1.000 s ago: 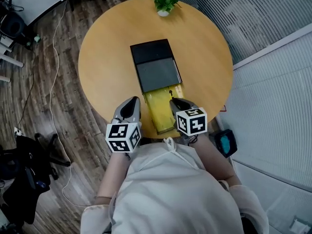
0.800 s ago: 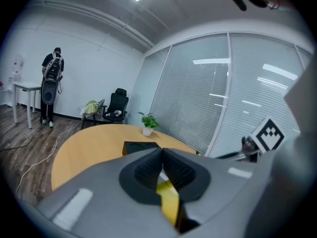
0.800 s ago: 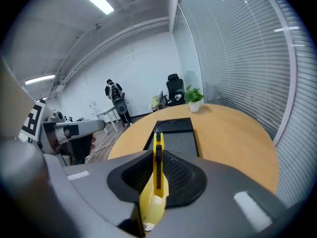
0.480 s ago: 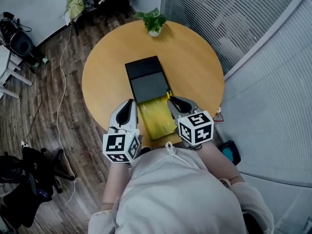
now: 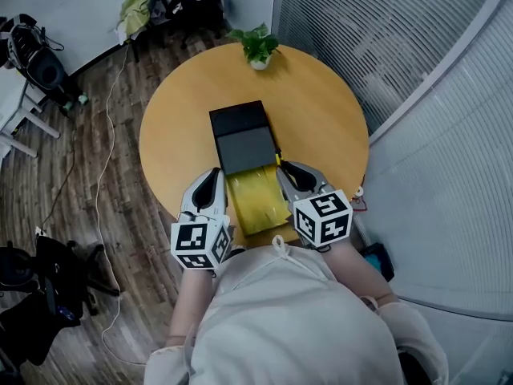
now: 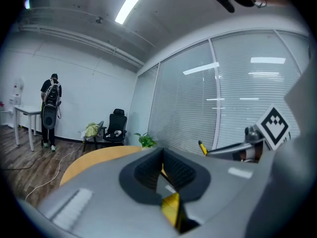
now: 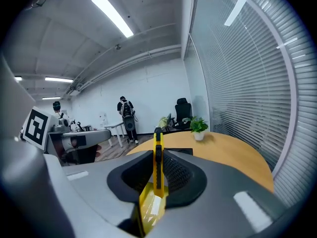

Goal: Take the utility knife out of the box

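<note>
Seen from overhead, the utility knife [image 7: 157, 155] is mostly hidden by the right gripper [image 5: 287, 169], which clamps it upright beside the box [image 5: 240, 131], while the left gripper [image 6: 161, 171], jaws closed, points nearly level.

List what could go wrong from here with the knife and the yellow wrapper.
1. The right gripper is shut on the yellow utility knife, one end jutting past the pads; it might pivot or slip out.
2. The left gripper is shut on the glossy yellow plastic wrapper, which reaches across to the right gripper; pulling the two apart could tug the knife loose.
</note>
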A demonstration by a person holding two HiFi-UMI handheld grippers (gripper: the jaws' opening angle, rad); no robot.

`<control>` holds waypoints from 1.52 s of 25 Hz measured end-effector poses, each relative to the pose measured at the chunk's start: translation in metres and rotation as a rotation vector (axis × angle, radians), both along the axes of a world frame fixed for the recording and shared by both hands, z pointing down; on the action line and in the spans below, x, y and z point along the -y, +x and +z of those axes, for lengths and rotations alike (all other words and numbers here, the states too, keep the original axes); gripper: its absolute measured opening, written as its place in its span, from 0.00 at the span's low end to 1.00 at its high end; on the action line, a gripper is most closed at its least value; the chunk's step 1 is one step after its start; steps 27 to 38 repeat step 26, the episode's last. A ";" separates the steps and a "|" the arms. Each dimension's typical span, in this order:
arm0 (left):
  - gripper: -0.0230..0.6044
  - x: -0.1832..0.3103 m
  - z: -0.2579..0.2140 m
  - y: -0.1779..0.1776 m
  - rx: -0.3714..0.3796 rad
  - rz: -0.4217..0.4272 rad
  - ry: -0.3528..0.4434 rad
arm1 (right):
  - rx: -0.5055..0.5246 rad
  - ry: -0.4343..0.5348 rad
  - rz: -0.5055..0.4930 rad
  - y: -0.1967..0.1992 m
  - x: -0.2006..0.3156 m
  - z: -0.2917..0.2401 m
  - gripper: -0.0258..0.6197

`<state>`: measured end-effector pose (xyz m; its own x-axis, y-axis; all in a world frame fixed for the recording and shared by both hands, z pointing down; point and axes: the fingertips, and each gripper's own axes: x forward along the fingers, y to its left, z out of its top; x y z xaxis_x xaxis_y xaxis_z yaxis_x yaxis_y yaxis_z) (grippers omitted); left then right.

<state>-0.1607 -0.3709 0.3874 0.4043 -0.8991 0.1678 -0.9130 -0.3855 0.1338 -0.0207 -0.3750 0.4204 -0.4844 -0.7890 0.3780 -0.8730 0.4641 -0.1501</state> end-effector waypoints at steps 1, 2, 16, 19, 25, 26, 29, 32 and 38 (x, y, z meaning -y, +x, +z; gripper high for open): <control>0.05 0.001 0.002 0.000 -0.003 -0.003 -0.004 | -0.003 -0.002 -0.004 0.000 0.000 0.002 0.14; 0.05 0.002 0.003 0.000 -0.007 -0.004 -0.008 | -0.006 -0.004 -0.006 0.000 0.001 0.003 0.14; 0.05 0.005 0.012 -0.001 0.001 -0.013 -0.034 | 0.002 -0.035 -0.019 -0.006 0.004 0.013 0.14; 0.05 0.006 0.014 -0.004 0.006 -0.016 -0.041 | 0.006 -0.047 -0.021 -0.008 0.004 0.017 0.14; 0.05 0.009 0.017 -0.013 0.007 -0.036 -0.047 | 0.010 -0.054 -0.026 -0.012 0.007 0.020 0.14; 0.05 0.009 0.018 -0.014 0.006 -0.038 -0.048 | 0.011 -0.056 -0.027 -0.013 0.007 0.021 0.14; 0.05 0.009 0.018 -0.014 0.006 -0.038 -0.048 | 0.011 -0.056 -0.027 -0.013 0.007 0.021 0.14; 0.05 0.009 0.018 -0.014 0.006 -0.038 -0.048 | 0.011 -0.056 -0.027 -0.013 0.007 0.021 0.14; 0.05 0.009 0.018 -0.014 0.006 -0.038 -0.048 | 0.011 -0.056 -0.027 -0.013 0.007 0.021 0.14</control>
